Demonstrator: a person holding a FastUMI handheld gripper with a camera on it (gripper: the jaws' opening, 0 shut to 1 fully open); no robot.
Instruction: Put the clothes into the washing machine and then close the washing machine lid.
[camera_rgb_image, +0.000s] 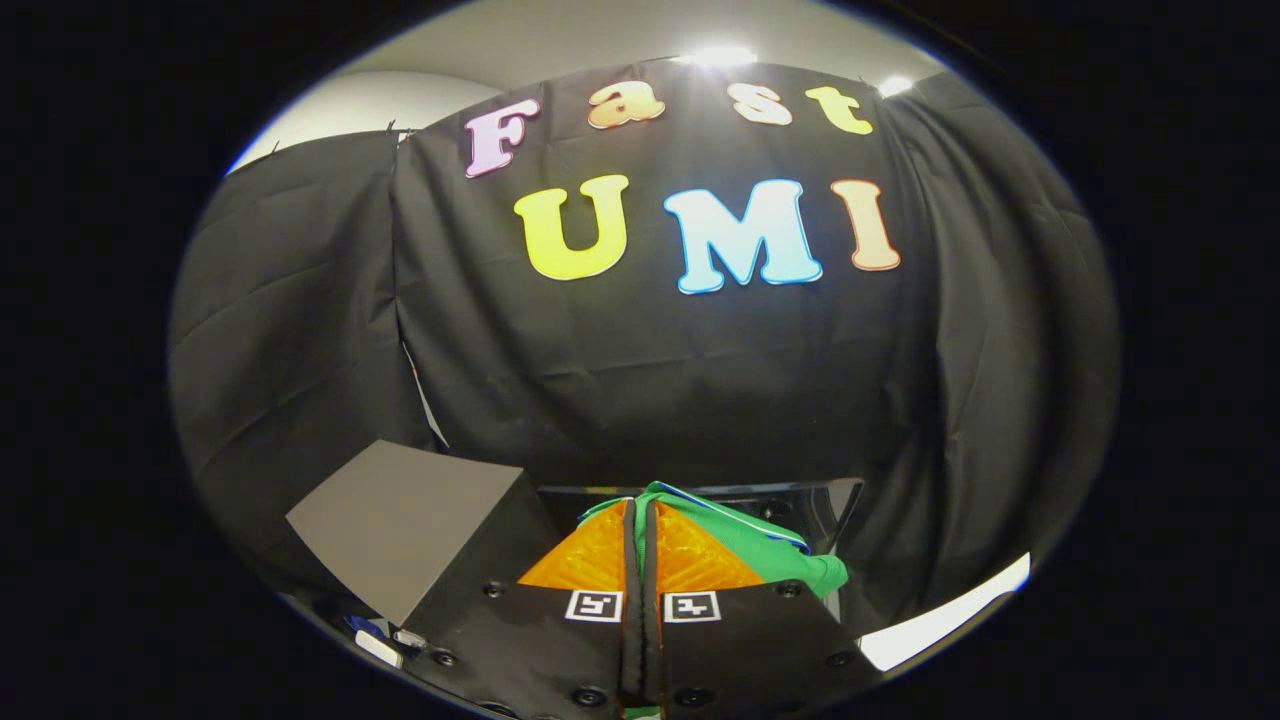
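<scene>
My gripper (640, 503) is shut on a green garment (770, 560) with white and blue trim. The cloth pokes out past the fingertips and drapes over the right finger, hanging down to its right. A strip of green also shows low between the two fingers. Just beyond the fingers lies a dark glossy rim (800, 495), partly hidden by the cloth; I cannot tell whether it belongs to the washing machine. Left of the fingers a flat grey panel (400, 520) stands tilted, higher at its far side.
The black cloth wall (640, 380) of the booth closes off everything ahead and on both sides. A pale surface (940, 625) shows low on the right. Small pale objects (380, 645) lie under the grey panel on the left.
</scene>
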